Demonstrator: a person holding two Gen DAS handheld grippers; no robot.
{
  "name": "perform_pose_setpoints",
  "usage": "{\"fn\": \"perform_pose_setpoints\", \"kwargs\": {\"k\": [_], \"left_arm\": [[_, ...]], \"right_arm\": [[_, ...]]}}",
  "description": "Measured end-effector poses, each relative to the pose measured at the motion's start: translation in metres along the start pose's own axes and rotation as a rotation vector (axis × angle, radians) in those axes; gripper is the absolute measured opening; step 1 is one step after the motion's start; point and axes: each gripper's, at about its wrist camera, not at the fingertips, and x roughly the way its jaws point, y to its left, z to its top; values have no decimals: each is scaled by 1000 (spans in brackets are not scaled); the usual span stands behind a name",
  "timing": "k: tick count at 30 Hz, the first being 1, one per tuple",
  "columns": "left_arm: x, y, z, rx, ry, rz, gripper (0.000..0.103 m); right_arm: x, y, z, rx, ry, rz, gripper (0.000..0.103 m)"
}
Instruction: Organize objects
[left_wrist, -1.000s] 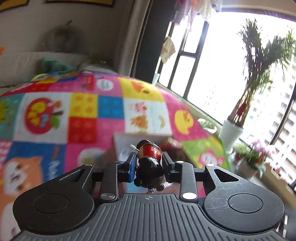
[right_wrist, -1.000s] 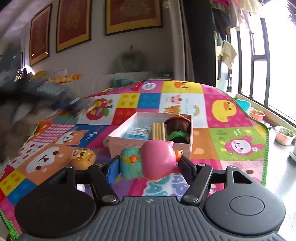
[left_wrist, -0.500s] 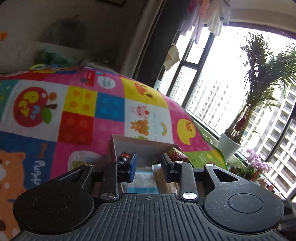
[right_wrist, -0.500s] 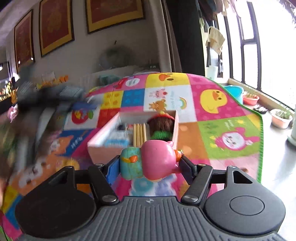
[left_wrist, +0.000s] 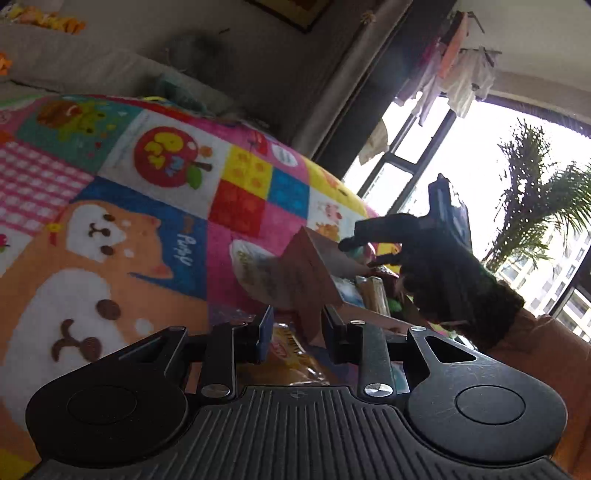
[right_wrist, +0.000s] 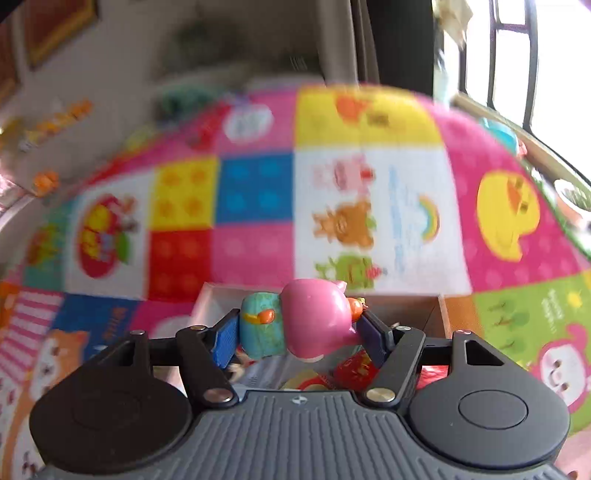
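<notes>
The colourful patchwork play mat (right_wrist: 258, 192) fills most of both wrist views, its squares bare across the upper and left parts of each frame; in the right wrist view its green-bordered edge runs down the far right, next to a window ledge with small plant pots. An open cardboard box (right_wrist: 430, 314) lies on the mat at centre, just behind the right tongs (right_wrist: 295, 326). The right tongs stand partly open and clamp a pink-and-teal toy figure (right_wrist: 314, 317) sideways between their blue pads, directly over the near part of the box. In the left wrist view the same box (left_wrist: 306, 273) appears at centre right, its near corner rising just beyond the left tongs (left_wrist: 297, 332). The left tongs are closed down as far as they go, with nothing gripped; a yellow snack packet (left_wrist: 291, 350) lies below and behind the gap between the pads. A gloved hand (left_wrist: 436, 266) holding the other tool reaches over the box from the right, dark against the bright window, so its details are lost. The contents of the box are largely hidden by the tongs; only red and yellow wrappers (right_wrist: 354, 371) show through. The right wrist view is motion-blurred, so mat prints and the back wall are indistinct.
</notes>
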Motion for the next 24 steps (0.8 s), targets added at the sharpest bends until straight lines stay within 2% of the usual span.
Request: {"fn": "perform_pose_setpoints", "kwargs": {"k": [4,5,6,11,14,17,20,22,23,24], "left_arm": [[-5,19,-3,-48,-4,29,31],[-4,22,-5,-56,-3,36,31],[-4,25,-7,-66,-1,43,31],[-2,24,-13,-79,11,52,31],[-4,17,-13,-70,12,56,31],[-5,8,-14,-56,18,81,31],[-4,-3,-15,-23,45,147,31],[-2,-11,-16,10,70,186,31],[-2,-15,-17,19,81,196,31],[-3,-17,-18,27,91,202,31]], "right_arm": [[10,13,-9,-75,10,-32,72],[4,14,-10,-70,1,-16,79],[-6,14,-12,-67,-22,-4,83],[-79,21,-33,-152,-167,35,84],[-125,29,-72,-228,-196,126,89],[-155,45,-126,-310,-154,266,98],[-163,67,-185,-391,-73,389,98],[-160,82,-219,-433,-55,413,96],[-159,88,-233,-459,-58,407,87],[-156,95,-244,-481,-56,391,70]]}}
